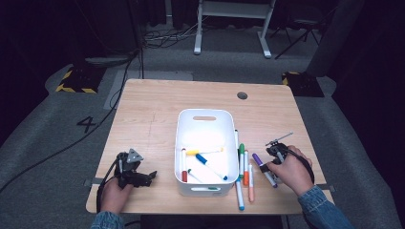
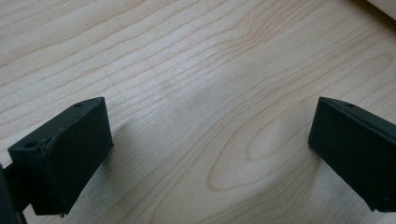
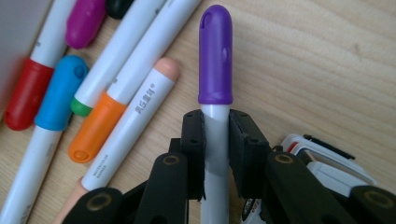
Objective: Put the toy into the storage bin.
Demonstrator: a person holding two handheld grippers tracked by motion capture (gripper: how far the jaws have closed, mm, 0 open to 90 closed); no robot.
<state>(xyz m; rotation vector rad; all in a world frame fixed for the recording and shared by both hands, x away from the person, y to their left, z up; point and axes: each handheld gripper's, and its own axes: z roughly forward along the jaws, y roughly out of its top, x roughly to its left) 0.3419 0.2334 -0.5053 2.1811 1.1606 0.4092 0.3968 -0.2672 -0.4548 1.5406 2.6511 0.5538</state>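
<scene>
Gripping the purple marker (image 3: 215,60), right gripper (image 3: 215,140) jaws near table edge (image 1: 305,202); left gripper (image 2: 210,140) jaws released.

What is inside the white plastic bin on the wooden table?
The white plastic bin holds four markers: a red-capped marker, a yellow-capped marker, a blue-capped marker and a green-tipped marker. Its near wall hides the floor strip just behind it.

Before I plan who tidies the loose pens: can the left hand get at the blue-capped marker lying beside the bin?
Probably not directly. The white bin stands between the left tongs and the blue-capped marker; the left hand would have to go over or around it.
</scene>
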